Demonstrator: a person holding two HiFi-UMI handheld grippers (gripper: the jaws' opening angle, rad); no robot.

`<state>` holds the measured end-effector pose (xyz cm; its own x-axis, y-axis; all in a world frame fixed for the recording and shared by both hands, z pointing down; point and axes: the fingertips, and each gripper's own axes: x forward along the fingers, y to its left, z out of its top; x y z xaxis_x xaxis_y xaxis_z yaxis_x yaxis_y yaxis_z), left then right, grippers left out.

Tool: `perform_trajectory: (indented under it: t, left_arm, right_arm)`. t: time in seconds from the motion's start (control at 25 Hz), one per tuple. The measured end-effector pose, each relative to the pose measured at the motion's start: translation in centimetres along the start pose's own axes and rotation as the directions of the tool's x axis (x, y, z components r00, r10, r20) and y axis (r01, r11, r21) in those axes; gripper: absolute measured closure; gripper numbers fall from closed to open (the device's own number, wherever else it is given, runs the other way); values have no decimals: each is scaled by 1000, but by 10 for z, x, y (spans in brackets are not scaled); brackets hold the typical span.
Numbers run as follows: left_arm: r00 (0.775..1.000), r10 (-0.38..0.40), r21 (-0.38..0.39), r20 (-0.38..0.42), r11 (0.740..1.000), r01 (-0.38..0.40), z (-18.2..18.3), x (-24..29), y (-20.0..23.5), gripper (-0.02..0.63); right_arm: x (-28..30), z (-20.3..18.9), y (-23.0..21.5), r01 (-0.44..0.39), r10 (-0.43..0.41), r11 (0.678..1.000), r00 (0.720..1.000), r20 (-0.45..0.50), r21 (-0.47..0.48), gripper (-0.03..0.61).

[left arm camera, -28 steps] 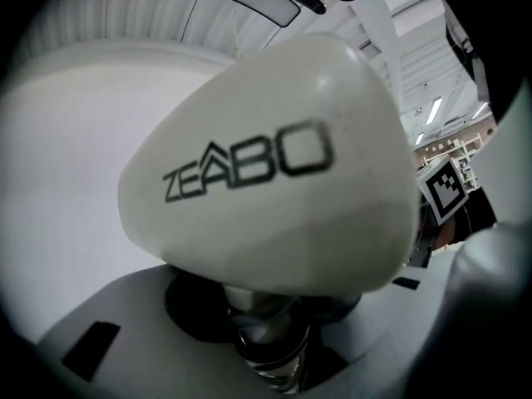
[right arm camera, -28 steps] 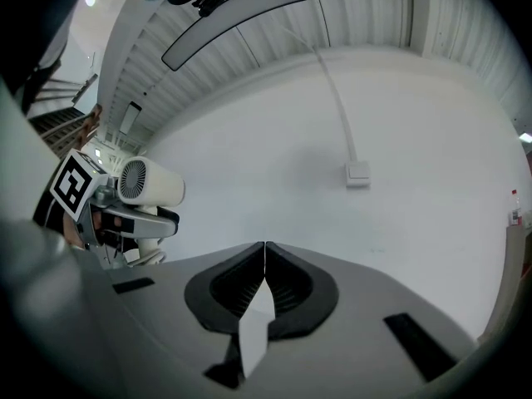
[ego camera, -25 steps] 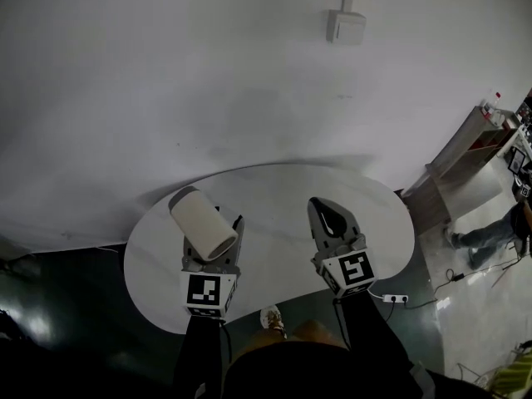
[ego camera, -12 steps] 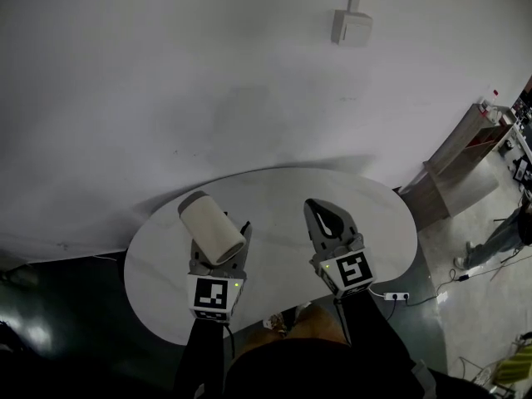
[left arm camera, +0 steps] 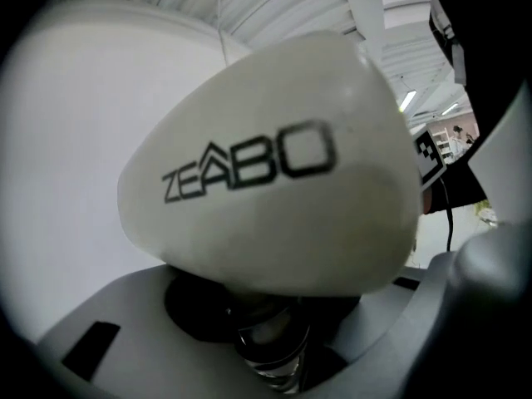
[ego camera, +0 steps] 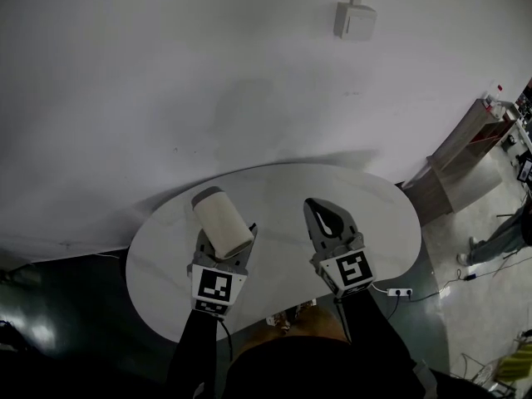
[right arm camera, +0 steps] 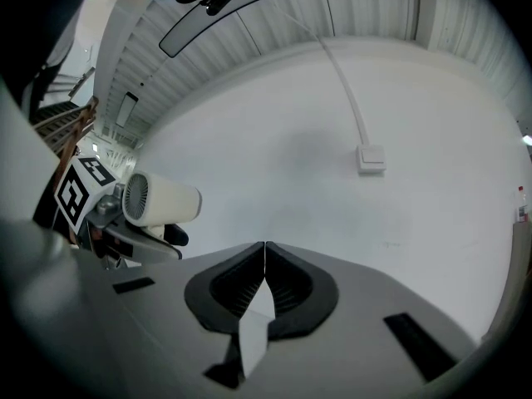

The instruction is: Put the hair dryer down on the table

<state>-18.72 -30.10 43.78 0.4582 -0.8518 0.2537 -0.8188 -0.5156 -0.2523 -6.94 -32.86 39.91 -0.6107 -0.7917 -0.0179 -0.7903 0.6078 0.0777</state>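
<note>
Left tongs clamped on the handle of the cream hair dryer, barrel angled up toward the wall, held over the left side of the white round table, right tongs pressed together, empty, alongside

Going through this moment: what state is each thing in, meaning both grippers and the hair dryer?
left gripper: shut on the hair dryer's handle.
right gripper: shut, nothing between its jaws.
cream cylindrical hair dryer: held up over the white rounded table, barrel roughly level, not yet set down.
</note>
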Motion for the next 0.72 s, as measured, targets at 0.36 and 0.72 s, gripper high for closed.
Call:
perform_trajectory:
  t: [0.36, 0.72]
  left_arm:
    - [912, -162, 179, -377, 953, 244, -109, 37, -44, 416]
    - [728, -320, 98, -607, 878, 468, -199, 49, -101, 416]
  right_arm:
    - [-8, -14, -11, 17, -18, 1000, 999, -47, -13, 552]
    - [-12, -23, -17, 33, -34, 999, 997, -75, -20, 552]
